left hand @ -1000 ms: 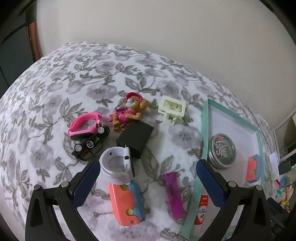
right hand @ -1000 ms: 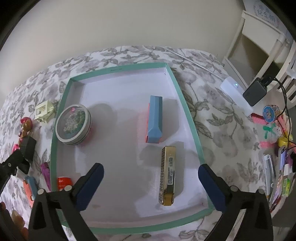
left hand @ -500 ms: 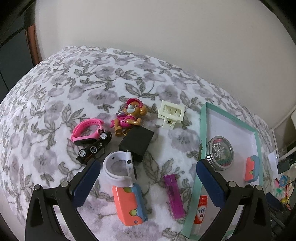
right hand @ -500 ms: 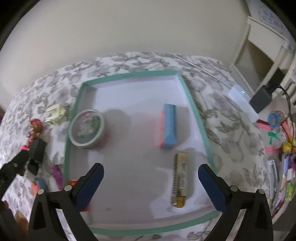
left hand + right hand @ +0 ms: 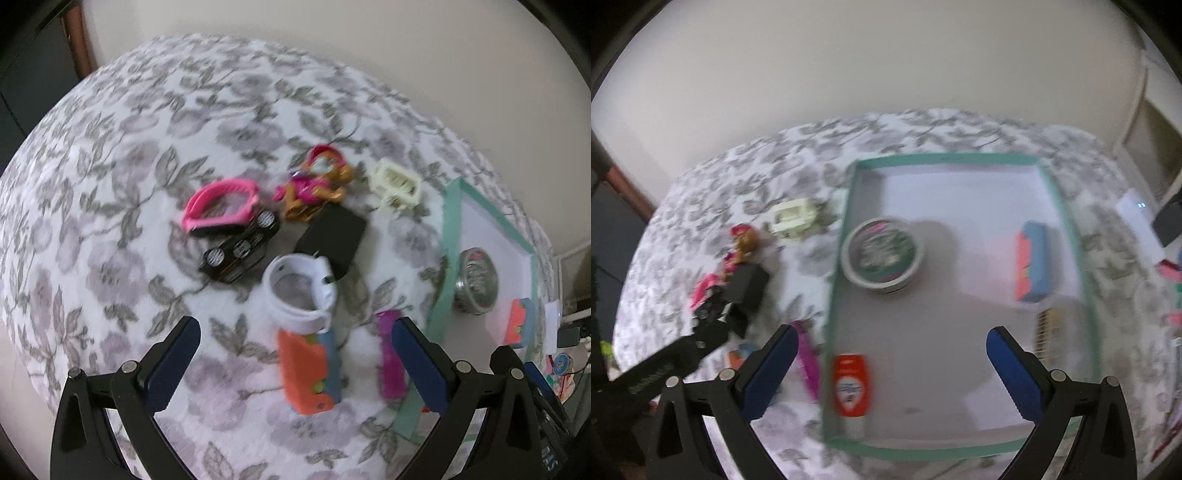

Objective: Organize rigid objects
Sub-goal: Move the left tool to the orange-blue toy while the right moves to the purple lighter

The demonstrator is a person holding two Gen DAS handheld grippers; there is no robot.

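Both claws stand spread wide and pinch nothing. Our left claw hangs over the floral-covered bench, and nearest between its blue fingers lies the orange and blue block, with the purple lighter just beside it toward the right finger. Touching the block's far end sits the white ring-shaped piece. Behind that we see the black box, with the black toy car to its left and the pink band resting against the car. Farther still lie the toy pup figure and the cream clip.

Our right claw hovers over the near part of the teal-rimmed tray. Closest to it, by the left finger and inside the tray's near left corner, lies the red-labelled bottle. By the right finger we see a gold bar-shaped thing, blurred. Beyond it rests a second orange and blue block, and toward the tray's left wall sits the round tin.
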